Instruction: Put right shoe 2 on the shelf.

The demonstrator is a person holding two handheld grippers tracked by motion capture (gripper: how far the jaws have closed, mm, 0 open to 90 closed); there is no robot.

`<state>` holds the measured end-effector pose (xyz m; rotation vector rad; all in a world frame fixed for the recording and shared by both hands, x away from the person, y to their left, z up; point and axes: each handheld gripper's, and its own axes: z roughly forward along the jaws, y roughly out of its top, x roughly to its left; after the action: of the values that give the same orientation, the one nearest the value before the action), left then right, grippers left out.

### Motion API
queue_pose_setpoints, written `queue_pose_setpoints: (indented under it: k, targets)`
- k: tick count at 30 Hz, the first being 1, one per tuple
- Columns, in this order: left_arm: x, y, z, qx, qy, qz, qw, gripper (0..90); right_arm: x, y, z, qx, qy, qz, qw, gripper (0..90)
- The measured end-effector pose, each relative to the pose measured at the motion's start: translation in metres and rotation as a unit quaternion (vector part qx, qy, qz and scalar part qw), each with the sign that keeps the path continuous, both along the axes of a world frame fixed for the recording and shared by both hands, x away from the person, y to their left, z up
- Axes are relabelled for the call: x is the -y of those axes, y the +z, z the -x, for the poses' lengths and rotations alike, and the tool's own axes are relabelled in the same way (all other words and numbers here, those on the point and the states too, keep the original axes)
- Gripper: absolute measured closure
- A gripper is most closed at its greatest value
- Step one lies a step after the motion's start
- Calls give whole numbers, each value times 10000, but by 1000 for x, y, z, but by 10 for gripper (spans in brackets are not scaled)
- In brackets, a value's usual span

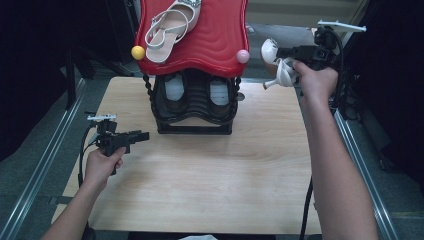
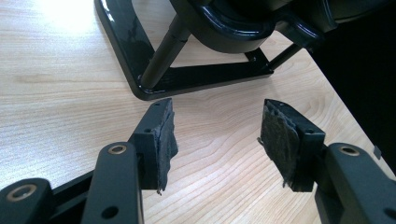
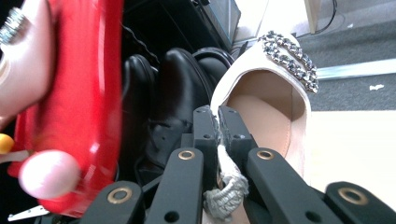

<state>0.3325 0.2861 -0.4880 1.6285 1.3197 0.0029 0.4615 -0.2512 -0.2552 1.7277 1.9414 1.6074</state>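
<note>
A white jewelled sandal (image 1: pixel 274 64) hangs in the air to the right of the rack's red top shelf (image 1: pixel 210 47). My right gripper (image 1: pixel 283 53) is shut on its strap. In the right gripper view the jaws (image 3: pixel 218 122) pinch the thin strap (image 3: pixel 227 184), and the sandal's toe (image 3: pixel 268 95) rises beyond them. The matching sandal (image 1: pixel 172 24) lies on the red shelf. My left gripper (image 1: pixel 144 136) is open, low over the wooden table (image 1: pixel 210 170) left of the rack. Nothing is between its pads (image 2: pixel 164 135), and the rack's black base (image 2: pixel 187 77) is just ahead.
Two black shoes (image 1: pixel 175 92) (image 1: pixel 219 92) sit on the rack's lower black shelf. A yellow ball (image 1: pixel 138 52) and a pink ball (image 1: pixel 243 56) cap the red shelf's front corners. Metal rails (image 1: pixel 45 165) run along both table sides.
</note>
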Motion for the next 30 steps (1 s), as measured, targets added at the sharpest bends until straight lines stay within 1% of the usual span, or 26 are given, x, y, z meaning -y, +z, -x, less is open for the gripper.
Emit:
queue_pose_setpoints:
  k: [4,5,7,10,13,15,16,18,22,25,28,30]
  targets:
    - [1,0,0,-4,-8,-20,10000,443,-3,20,-1,48,-19,22,10000,882]
    - [1,0,0,-6,-21,-18,10000,443,-3,24,-1,92,-9,59,9999,882]
    - [1,0,0,-8,-25,-13,10000,443,-5,35,-2,97,-13,85,9999,882]
    - [2,0,0,-17,-69,-49,10000,443,-10,52,-2,174,-5,112,9998,881]
    - [3,-1,0,-31,-72,-47,10000,442,-16,70,-2,300,8,125,9995,882]
    - [3,-1,0,-30,-75,-41,10000,442,-20,79,-1,368,26,84,9993,882]
    - [3,-1,0,-40,-85,-42,9999,442,-23,84,-1,410,40,36,9991,882]
    - [4,-1,0,-30,-91,-52,9999,442,-28,93,-1,435,63,18,9990,882]
    - [4,-1,0,-19,-92,-45,9999,442,-41,110,-1,516,111,48,9986,882]
    - [4,-1,0,-24,-94,-31,9999,441,-52,124,0,628,168,66,9979,881]
    - [4,-2,-1,-100,-120,16,9999,437,-64,137,1,751,244,2,9969,882]
    - [5,-1,-1,-70,-135,-11,9999,437,-73,143,0,812,297,11,9963,882]
